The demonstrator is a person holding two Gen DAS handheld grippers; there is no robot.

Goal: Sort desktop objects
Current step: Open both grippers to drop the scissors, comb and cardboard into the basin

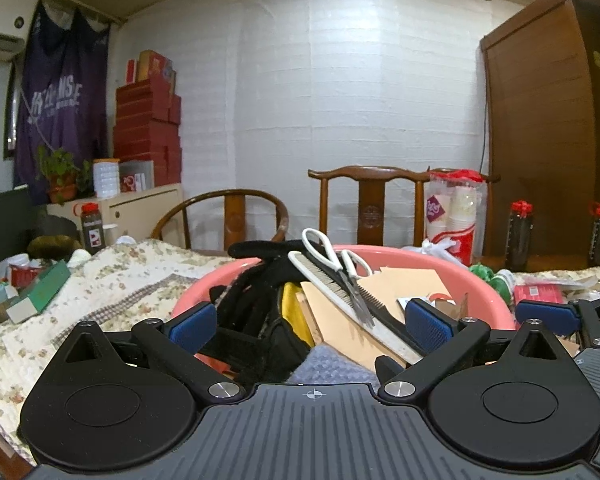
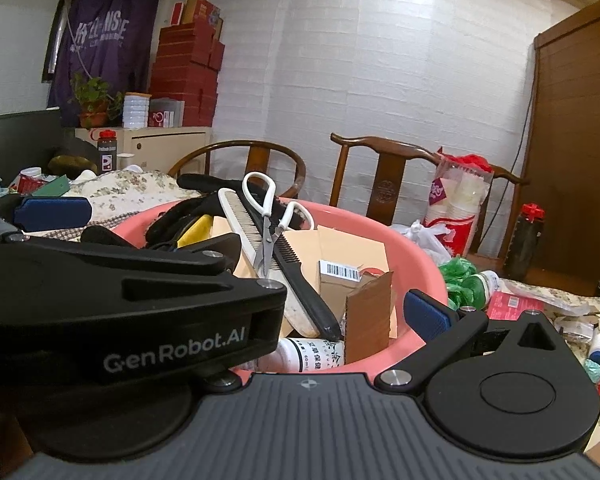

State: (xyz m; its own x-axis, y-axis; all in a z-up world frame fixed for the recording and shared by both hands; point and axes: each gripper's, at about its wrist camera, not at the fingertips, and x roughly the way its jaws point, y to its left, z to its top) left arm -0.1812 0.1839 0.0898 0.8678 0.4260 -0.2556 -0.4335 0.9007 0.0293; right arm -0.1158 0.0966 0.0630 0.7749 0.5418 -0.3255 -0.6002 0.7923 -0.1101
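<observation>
A pink basin (image 1: 452,270) (image 2: 416,252) on the quilted table is piled with things. White-handled scissors (image 1: 332,258) (image 2: 266,216) lie on a white comb (image 1: 312,272) (image 2: 236,208) and a black comb (image 2: 300,280). Below them are black gloves (image 1: 260,276), brown envelopes (image 1: 404,280) and a barcoded box (image 2: 340,270). My left gripper (image 1: 312,324) is open over the basin's near side, with nothing between its pads. My right gripper (image 2: 324,280) is open; the left gripper's body hides its left finger.
Two wooden chairs (image 1: 368,204) stand behind the table. A bag of paper cups (image 1: 456,216), a green bag (image 2: 460,276) and small packets lie right of the basin. A green box (image 1: 40,290) and bottles lie at the left. A white bottle (image 2: 312,354) lies in the basin.
</observation>
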